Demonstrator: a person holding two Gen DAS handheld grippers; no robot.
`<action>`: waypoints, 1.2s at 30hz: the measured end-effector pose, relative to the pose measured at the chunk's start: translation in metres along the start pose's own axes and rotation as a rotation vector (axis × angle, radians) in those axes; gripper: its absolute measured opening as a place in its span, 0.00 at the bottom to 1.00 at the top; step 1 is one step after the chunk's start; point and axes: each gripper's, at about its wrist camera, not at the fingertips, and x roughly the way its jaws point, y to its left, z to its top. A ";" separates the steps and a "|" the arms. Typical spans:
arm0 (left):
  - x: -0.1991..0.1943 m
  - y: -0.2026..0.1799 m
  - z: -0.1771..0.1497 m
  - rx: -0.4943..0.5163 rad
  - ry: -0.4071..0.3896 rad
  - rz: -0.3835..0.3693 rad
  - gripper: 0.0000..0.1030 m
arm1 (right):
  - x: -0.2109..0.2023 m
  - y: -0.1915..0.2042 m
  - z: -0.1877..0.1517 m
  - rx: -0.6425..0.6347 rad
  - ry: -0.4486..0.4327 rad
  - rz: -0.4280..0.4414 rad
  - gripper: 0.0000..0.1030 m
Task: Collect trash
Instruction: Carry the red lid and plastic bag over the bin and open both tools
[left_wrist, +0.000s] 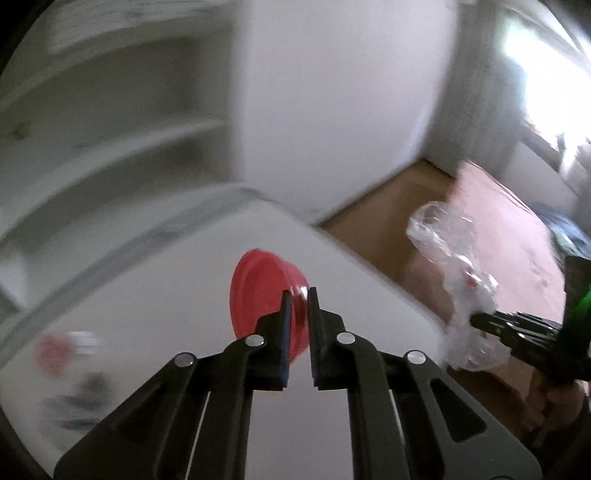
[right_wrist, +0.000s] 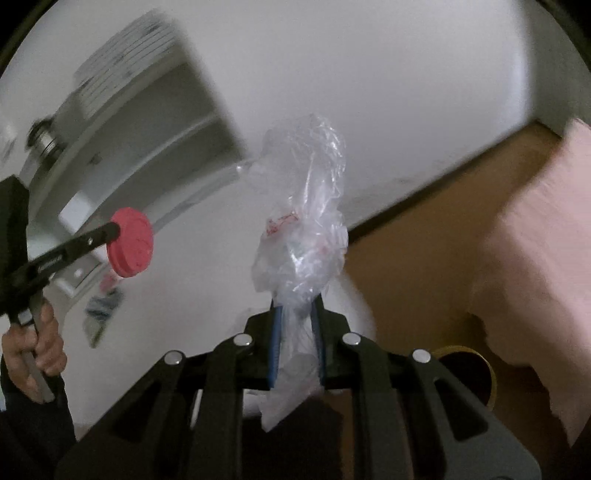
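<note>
A round red lid (left_wrist: 264, 295) is clamped by its rim in my left gripper (left_wrist: 298, 295), held above the white table (left_wrist: 155, 302). From the right wrist view the same red lid (right_wrist: 130, 246) shows at the tip of the left gripper (right_wrist: 110, 232), with a hand (right_wrist: 35, 350) on its handle. My right gripper (right_wrist: 297, 306) is shut on a crumpled clear plastic bag (right_wrist: 304, 221) with red print, which stands up from the jaws. The bag (left_wrist: 454, 266) and the right gripper (left_wrist: 476, 320) also appear at the right of the left wrist view.
A blurred red-and-dark item (left_wrist: 62, 354) lies on the table at the left. White shelves (left_wrist: 110, 122) and a white wall (left_wrist: 332, 92) stand behind. A brown floor (right_wrist: 417, 266), a pink cloth (right_wrist: 535, 240) and a yellow-rimmed round opening (right_wrist: 469, 373) are on the right.
</note>
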 end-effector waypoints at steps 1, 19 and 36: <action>0.009 -0.019 0.000 0.021 0.011 -0.037 0.04 | -0.008 -0.017 -0.005 0.025 -0.005 -0.023 0.15; 0.158 -0.270 -0.058 0.335 0.271 -0.369 0.00 | -0.033 -0.239 -0.115 0.417 0.082 -0.208 0.15; 0.134 -0.157 -0.003 0.264 0.194 -0.020 0.93 | 0.017 -0.220 -0.095 0.368 0.135 -0.117 0.15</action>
